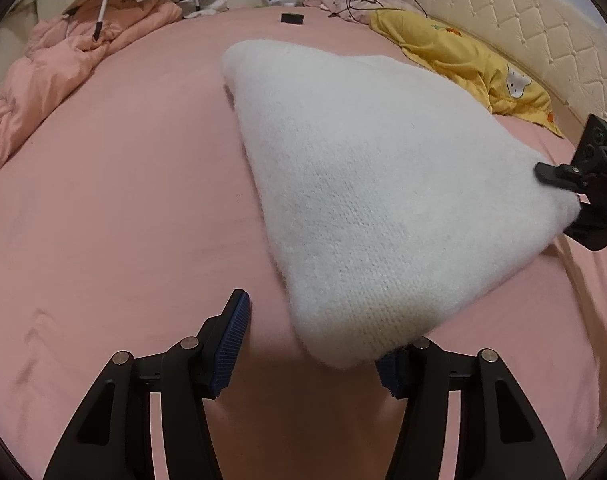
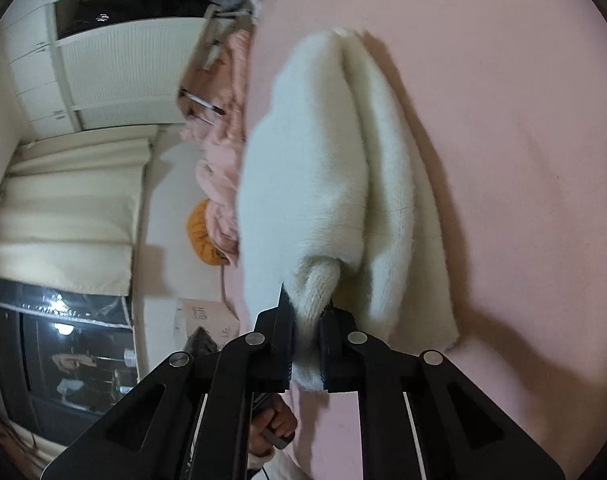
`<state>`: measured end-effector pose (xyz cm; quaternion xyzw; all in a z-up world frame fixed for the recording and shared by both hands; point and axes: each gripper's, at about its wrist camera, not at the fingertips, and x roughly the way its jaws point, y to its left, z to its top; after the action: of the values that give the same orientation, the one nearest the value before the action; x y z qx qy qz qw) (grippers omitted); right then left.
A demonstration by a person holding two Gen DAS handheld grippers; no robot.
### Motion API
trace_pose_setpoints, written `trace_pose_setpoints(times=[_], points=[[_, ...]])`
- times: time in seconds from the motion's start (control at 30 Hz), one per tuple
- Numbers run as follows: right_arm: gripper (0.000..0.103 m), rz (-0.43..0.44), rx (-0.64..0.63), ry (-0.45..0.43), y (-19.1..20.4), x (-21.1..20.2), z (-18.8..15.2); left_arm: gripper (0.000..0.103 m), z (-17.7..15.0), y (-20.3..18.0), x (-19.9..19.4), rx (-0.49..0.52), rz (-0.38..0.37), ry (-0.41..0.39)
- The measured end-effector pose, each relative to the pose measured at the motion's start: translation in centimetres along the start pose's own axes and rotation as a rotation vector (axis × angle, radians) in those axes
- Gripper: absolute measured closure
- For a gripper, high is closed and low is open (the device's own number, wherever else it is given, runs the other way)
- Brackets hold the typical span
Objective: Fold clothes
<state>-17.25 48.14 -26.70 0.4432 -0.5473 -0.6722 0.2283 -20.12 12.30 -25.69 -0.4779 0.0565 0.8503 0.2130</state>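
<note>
1. My white fluffy knit sweater (image 1: 367, 200) lies folded on the pink bed sheet (image 1: 123, 200), running from the near middle of the bed away toward the far side; its right edge is raised off the sheet.
2. No container holds any of the clothes; the sweater rests on the bed alone.
3. My right gripper (image 2: 307, 344) is clamped tight on a bunched, ribbed bit of the sweater's edge, the knit squeezed between both pads. In the left wrist view that same gripper (image 1: 563, 184) shows at the right edge of the sweater, pinching the lifted hem.
4. The right gripper is rolled onto its side, so the room looks turned in its view, and it points slightly downward along the sweater.
5. My left gripper (image 1: 311, 344) stands about half open, pointing steeply down at the near corner of the sweater. Its left pad (image 1: 231, 344) is clear of the knit over the sheet; the right pad is mostly hidden under the sweater's corner, so I cannot tell whether it touches.
6. A pink duvet (image 1: 63, 64) is heaped at the far left, a yellow printed pillow (image 1: 475, 64) lies at the far right beside the quilted headboard (image 1: 503, 12).
</note>
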Motion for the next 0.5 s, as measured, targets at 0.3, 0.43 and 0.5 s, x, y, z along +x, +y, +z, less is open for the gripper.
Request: trace_pose_setpoints(times=[0.3, 0.43, 0.5], points=[[0.088, -0.13, 0.034, -0.052, -2.2, 0.1, -0.2, 0.056, 0.0, -1.0, 0.1, 0.049, 0.034, 0.01], [0.044, -0.086, 0.026, -0.223, -0.2, -2.3, -1.9, 0.046, 0.2, -1.3, -0.6, 0.069, 0.023, 0.009], [0.009, -0.117, 0.045, -0.3, 0.5, -3.8, -3.6, 0.046, 0.0, -1.4, -0.5, 0.071, 0.022, 0.01]])
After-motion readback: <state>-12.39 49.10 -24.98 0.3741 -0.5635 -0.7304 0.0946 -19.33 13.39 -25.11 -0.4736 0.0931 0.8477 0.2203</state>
